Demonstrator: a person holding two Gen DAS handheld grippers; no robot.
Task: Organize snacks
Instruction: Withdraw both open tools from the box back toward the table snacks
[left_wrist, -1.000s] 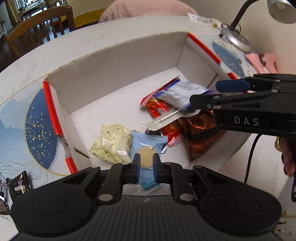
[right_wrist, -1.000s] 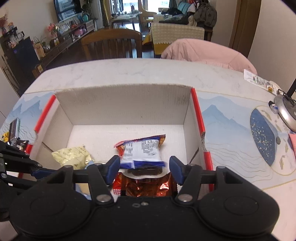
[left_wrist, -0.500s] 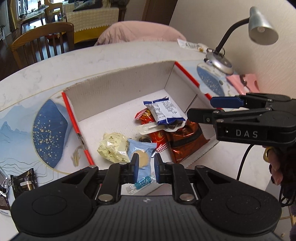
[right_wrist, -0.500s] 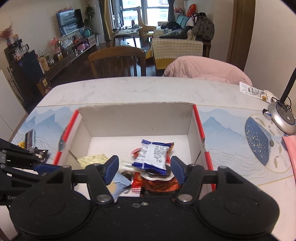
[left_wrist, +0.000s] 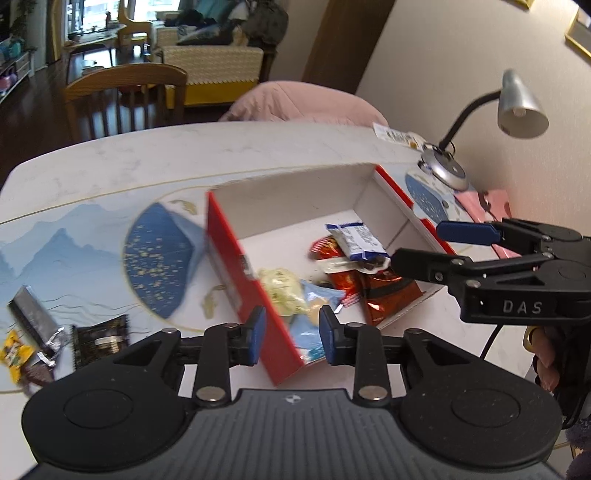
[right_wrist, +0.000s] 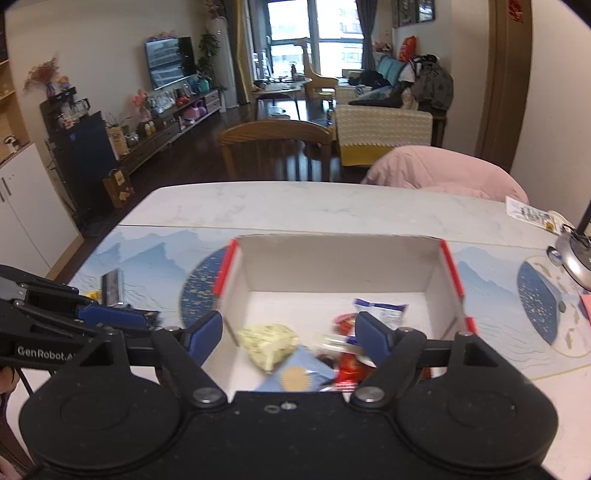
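Note:
A white cardboard box with red edges holds several snacks: a pale yellow packet, a light blue biscuit packet, a blue-and-white packet and red packets. My left gripper hovers above the box's near left corner, its jaws opening with nothing pressed between them. My right gripper hangs over the box's near side, jaws opening wide and holding nothing. From the left wrist view the right gripper sits at the box's right wall.
Loose snacks lie on the placemat left of the box: a dark packet, a dark bar, a yellow packet. A desk lamp stands at the back right. A wooden chair is beyond the table.
Both grippers rose and drew back from the box. The left let go of the light blue packet. The right opened wider, and the blue-and-white packet now rests on the red packets.

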